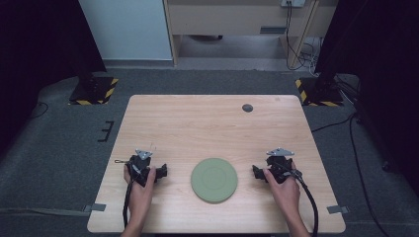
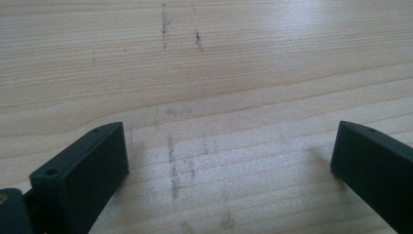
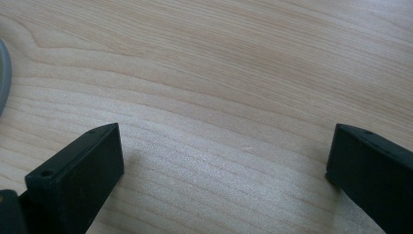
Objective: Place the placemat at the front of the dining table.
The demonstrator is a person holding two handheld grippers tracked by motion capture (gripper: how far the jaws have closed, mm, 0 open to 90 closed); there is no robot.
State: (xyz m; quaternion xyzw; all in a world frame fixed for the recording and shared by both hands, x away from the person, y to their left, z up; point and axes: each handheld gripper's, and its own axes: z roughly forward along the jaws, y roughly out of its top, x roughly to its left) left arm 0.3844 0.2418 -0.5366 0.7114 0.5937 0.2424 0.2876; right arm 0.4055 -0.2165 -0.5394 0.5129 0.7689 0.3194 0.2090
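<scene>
the round green plate (image 1: 214, 179) lies flat on the wooden table (image 1: 212, 123), in the near half, a little right of the middle and between the 2 grippers. nothing lies on it and nothing touches it, so by the look of things the work on it is not yet begun: no grasp is made and the plate is still to be taken up or moved.

the left gripper (image 1: 159, 172) rests low on the table just left of the plate, its jaws spread wide with bare wood between them in the left gripper view. the right gripper (image 1: 257, 172) sits just right of the plate, jaws likewise released and wide, empty; a sliver of the plate's rim (image 3: 3, 73) shows at the left edge of its view.

room is generous. the far half of the table is bare but for a small dark round disc (image 1: 247, 107) near the far edge. the plate sits fairly near the front edge, so a pull toward the person has less margin than a push away.
</scene>
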